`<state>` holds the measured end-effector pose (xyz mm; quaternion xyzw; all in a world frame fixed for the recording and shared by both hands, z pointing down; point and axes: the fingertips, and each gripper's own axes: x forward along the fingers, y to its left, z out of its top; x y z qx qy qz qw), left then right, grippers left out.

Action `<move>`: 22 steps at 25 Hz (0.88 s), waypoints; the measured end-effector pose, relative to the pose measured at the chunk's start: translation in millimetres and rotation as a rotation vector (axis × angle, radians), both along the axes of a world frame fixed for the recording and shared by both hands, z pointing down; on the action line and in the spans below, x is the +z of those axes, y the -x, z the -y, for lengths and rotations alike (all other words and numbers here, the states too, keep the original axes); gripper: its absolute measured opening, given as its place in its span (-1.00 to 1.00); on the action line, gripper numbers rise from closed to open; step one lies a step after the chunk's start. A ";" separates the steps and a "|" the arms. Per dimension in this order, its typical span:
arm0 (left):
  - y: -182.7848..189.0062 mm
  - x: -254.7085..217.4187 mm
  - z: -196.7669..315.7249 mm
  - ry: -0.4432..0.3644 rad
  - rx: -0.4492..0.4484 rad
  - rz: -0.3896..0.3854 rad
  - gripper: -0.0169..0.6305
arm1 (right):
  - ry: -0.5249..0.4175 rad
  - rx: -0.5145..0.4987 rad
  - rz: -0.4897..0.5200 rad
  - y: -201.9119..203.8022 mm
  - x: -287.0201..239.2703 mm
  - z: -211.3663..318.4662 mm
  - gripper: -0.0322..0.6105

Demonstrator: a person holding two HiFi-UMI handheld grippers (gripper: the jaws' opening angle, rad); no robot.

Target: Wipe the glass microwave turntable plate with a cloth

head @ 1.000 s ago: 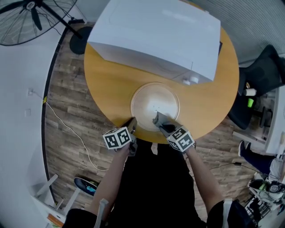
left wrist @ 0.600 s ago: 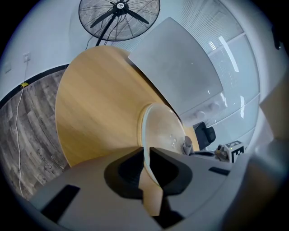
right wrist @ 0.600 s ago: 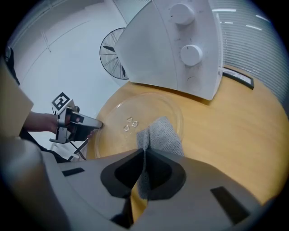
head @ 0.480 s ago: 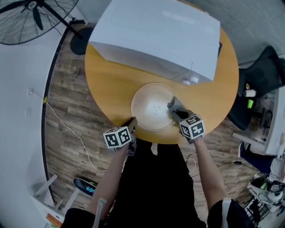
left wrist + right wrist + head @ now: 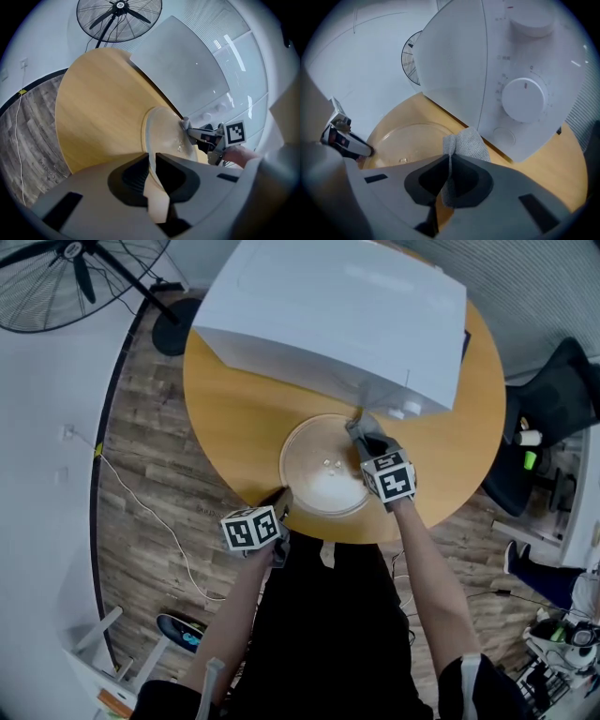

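The glass turntable plate (image 5: 323, 470) lies flat on the round wooden table (image 5: 234, 418), in front of the white microwave (image 5: 328, 306). My left gripper (image 5: 283, 498) pinches the plate's near-left rim (image 5: 151, 140); its jaws are opening slightly with the rim still between them. My right gripper (image 5: 357, 432) is shut on a folded grey cloth (image 5: 466, 143). It holds the cloth at the plate's far right rim, close to the microwave's front. In the right gripper view the plate (image 5: 408, 140) lies to the left of the cloth.
The microwave's control panel and round knob (image 5: 524, 99) stand just beyond the cloth. A floor fan (image 5: 56, 277) stands at the far left, off the table. A dark office chair (image 5: 553, 399) is on the right. A cable runs across the wood floor at left.
My right gripper has carried the cloth from the plate's near edge, round its right side, to the far right rim by the microwave. The left gripper has stayed on the rim.
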<state>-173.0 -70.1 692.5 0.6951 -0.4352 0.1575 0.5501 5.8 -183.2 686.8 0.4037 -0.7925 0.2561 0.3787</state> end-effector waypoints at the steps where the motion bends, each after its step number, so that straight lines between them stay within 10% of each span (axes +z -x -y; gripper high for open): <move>1: 0.0 0.0 0.2 0.000 -0.001 0.000 -0.82 | -0.012 0.005 -0.001 6.7 -0.5 6.1 -0.82; 9: 1.1 -0.1 0.3 0.000 -0.017 -0.008 -0.82 | -0.049 -0.019 0.057 90.3 -4.1 7.3 -0.82; 17: 1.8 -0.1 0.6 0.005 -0.032 -0.020 -0.83 | 0.097 -0.306 0.175 171.9 -3.3 -72.3 -0.82; 22: 3.0 -0.7 -0.1 0.009 -0.035 -0.029 -0.83 | 0.195 -0.461 0.187 149.6 -1.1 -100.0 -0.82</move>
